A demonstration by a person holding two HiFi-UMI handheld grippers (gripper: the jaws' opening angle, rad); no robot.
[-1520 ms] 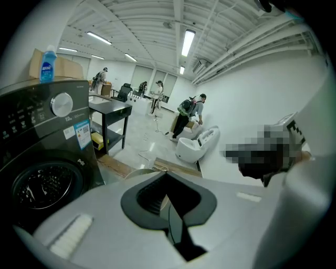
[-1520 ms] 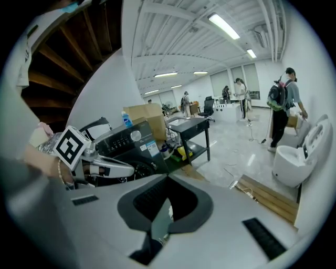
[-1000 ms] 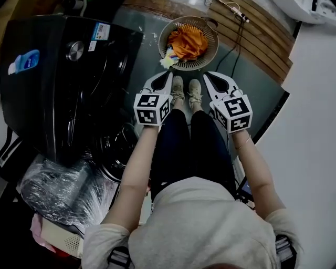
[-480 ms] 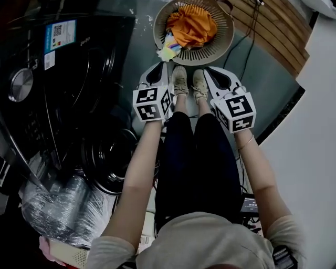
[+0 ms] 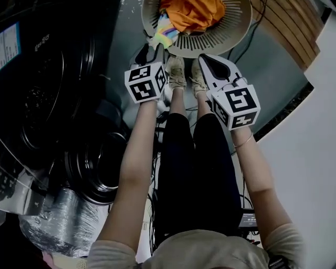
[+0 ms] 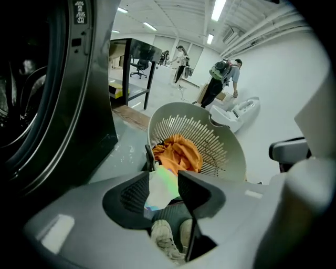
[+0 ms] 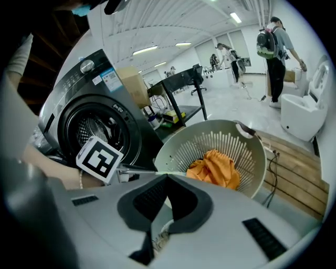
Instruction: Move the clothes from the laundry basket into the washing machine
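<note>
**Grey floor [image 5: 278, 79], laundry basket [image 5: 239, 32] before the feet**

The basket stood beside the dark washing machine [image 5: 47, 84]. It held an orange garment [image 5: 195, 11] and a pale rainbow cloth [image 5: 164, 34] (this one at the rim). The left hand-held gripper [image 5: 150, 51] was opening its jaws; the pale cloth showed in the gap, not pressed. The right hand-held gripper [image 5: 203, 58] was closed and empty, near the basket.

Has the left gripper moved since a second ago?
Yes: the left gripper, jaws opening with nothing gripped, has advanced past the shoes to the laundry basket rim.
</note>
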